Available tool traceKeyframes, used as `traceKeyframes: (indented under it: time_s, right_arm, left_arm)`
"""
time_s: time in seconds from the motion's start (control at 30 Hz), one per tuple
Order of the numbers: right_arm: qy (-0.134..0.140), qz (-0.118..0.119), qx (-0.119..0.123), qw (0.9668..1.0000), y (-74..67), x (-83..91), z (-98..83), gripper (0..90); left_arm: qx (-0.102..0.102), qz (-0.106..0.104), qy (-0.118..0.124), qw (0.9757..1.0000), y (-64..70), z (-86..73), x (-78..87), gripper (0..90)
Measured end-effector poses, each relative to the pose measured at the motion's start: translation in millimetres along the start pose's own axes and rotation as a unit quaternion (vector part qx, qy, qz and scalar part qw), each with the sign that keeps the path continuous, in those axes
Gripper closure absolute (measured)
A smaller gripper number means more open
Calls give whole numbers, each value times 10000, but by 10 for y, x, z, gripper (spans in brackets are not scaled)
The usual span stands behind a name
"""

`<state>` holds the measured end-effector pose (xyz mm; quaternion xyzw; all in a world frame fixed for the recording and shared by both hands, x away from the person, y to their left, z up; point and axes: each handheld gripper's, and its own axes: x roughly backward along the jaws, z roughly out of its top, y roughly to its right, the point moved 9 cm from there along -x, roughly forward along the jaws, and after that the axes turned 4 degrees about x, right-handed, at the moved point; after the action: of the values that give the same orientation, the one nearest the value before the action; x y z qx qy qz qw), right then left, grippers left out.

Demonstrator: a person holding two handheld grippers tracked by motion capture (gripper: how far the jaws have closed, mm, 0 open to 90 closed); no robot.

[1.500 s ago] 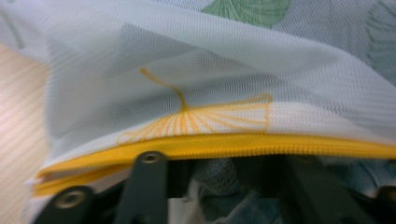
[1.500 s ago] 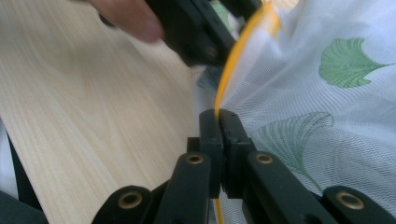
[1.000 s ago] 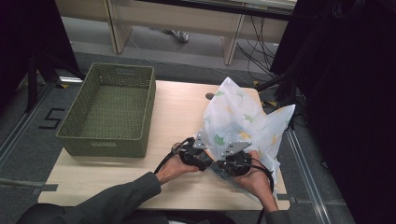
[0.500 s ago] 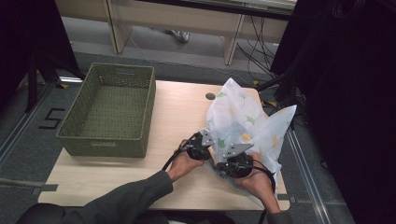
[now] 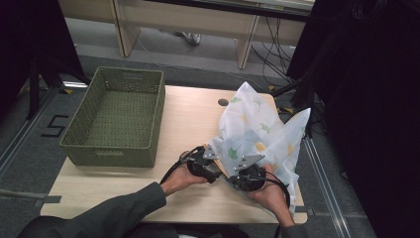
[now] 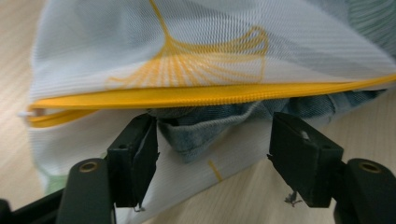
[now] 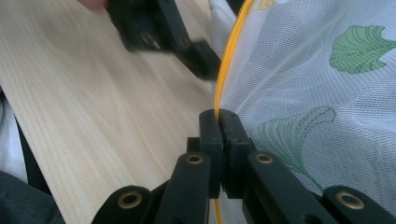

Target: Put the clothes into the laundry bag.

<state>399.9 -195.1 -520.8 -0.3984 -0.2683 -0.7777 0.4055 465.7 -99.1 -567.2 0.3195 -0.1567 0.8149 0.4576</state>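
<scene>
The mesh laundry bag (image 5: 257,134) lay on the tabletop (image 5: 188,119), its yellow zipper edge (image 7: 229,60) pinched by the right tool (image 7: 219,116). The left tool (image 6: 212,140) had just been spread at the bag's mouth, apparently releasing the denim garment (image 6: 205,128) tucked inside.

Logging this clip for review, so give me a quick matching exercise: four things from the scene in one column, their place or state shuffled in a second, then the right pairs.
Things:
1. left tongs
2. right tongs
3. green basket
4. blue fabric

Places or states:
A. stands empty on the left part of the table
B. pokes out of the mesh bag under its yellow zipper
C. shut on the yellow zipper edge
D. jaws apart, having just opened, either side of the blue fabric

Pairs: 1-D, 2-C, 3-A, 4-B
</scene>
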Motion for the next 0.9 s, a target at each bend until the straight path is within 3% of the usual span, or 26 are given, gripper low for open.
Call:
traceKeyframes:
  time_s: [0.03, 0.07, 0.1, 0.13, 0.2, 0.23, 0.27, 0.3, 0.33, 0.4, 0.43, 0.5, 0.57, 0.67, 0.8, 0.9]
  right_arm:
    - [35, 26, 40, 10000, -2, -1, 13, 900]
    - [62, 10, -32, 10000, -18, 10, 22, 900]
    - [85, 67, -31, 9999, -28, 16, 34, 900]
    - [104, 84, -44, 9999, -33, 19, 40, 900]
    - [126, 148, 12, 9998, -39, 38, 49, 900]
    - [212, 127, 5, 9997, -40, 50, 71, 900]
    - [212, 127, 5, 9997, -40, 50, 71, 900]
    - [317, 219, 67, 9992, -51, 79, 102, 900]
    - [317, 219, 67, 9992, -51, 79, 102, 900]
    - [305, 247, 20, 9992, -72, 86, 104, 900]
    - [145, 178, -10, 9997, -77, 28, 52, 900]
    - [-4, 157, 35, 9999, -76, -52, -9, 900]
    - [-154, 154, 27, 9998, -73, -93, -45, 900]
    - [-133, 122, 107, 9998, -59, -96, -38, 900]
    - [-159, 133, -1, 9998, -73, -100, -48, 900]
    - [-137, 111, 134, 9998, -42, -125, -52, 899]
  left_arm:
    - [-45, 40, 1, 10000, -2, 7, -42, 377]
    - [-222, 186, 79, 9995, -32, 42, -87, 525]
    - [-195, 270, 77, 9994, -47, 54, -105, 678]
    - [-105, 325, 165, 9993, -55, 94, -119, 735]
    - [28, 380, 454, 9982, -42, 201, -100, 784]
    - [404, 351, 970, 9938, -12, 373, 16, 796]
    - [404, 351, 970, 9938, -12, 373, 16, 800]
    - [276, 389, 1136, 9924, -50, 458, 5, 796]
    - [276, 389, 1136, 9924, -50, 458, 5, 790]
    - [619, 412, 833, 9937, -164, 333, -127, 783]
    - [793, 336, 733, 9936, -181, 274, -185, 761]
    - [663, 380, 580, 9954, -247, 177, -234, 745]
    - [707, 380, 595, 9950, -265, 177, -228, 735]
    - [753, 330, 461, 9955, -292, 158, -228, 728]
    - [600, 379, 328, 9969, -304, 149, -197, 716]
    - [587, 347, 267, 9973, -288, 146, -167, 688]
